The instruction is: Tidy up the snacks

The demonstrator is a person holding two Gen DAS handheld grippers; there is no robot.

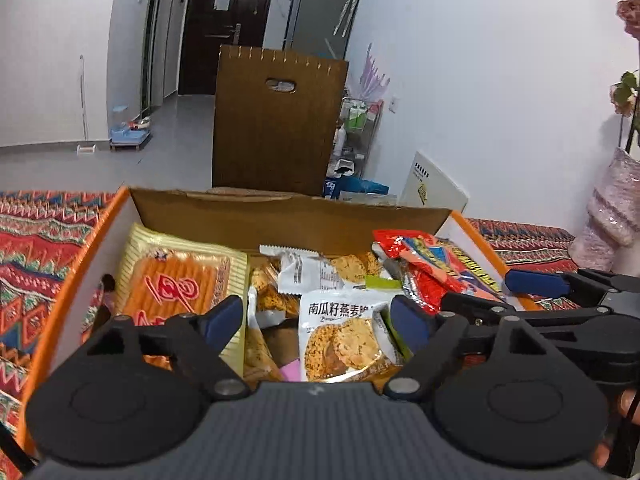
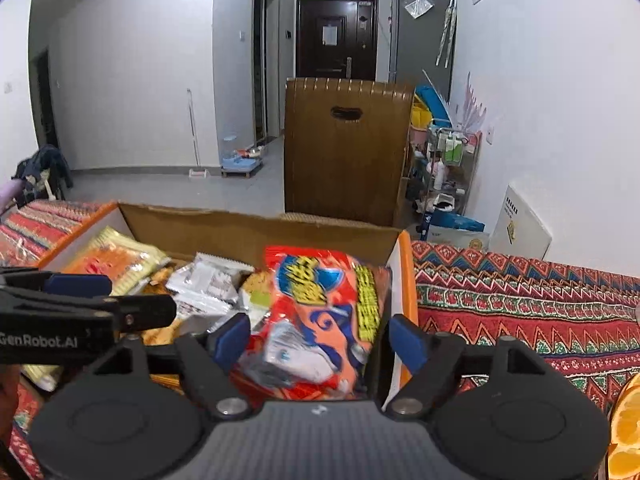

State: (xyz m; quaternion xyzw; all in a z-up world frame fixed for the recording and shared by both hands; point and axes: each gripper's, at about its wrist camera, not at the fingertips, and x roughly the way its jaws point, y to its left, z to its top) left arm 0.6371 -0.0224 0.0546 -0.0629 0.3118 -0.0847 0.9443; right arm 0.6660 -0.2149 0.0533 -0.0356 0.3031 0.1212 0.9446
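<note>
Snacks fill an open cardboard box with orange outer walls, which rests on a red patterned cloth. A yellow striped cracker pack lies against the box's left wall. White oat-crisp packets occupy the middle. A red-and-orange bag lies against the right wall.

Beyond the far edge of the box stands a brown chair back with a handle slot; a wire rack with bottles stands by the right-hand wall.

The left gripper hangs over the white packets, jaws apart, pads pressing on nothing. The right gripper straddles the red-and-orange bag, jaws apart; whether its pads touch the bag cannot be told.

The left wrist view alone shows the printed cookie pictures on the white packets and pink flowers at its right edge. The right wrist view alone shows orange slices at its lower right corner and clothing heaped at the left.
</note>
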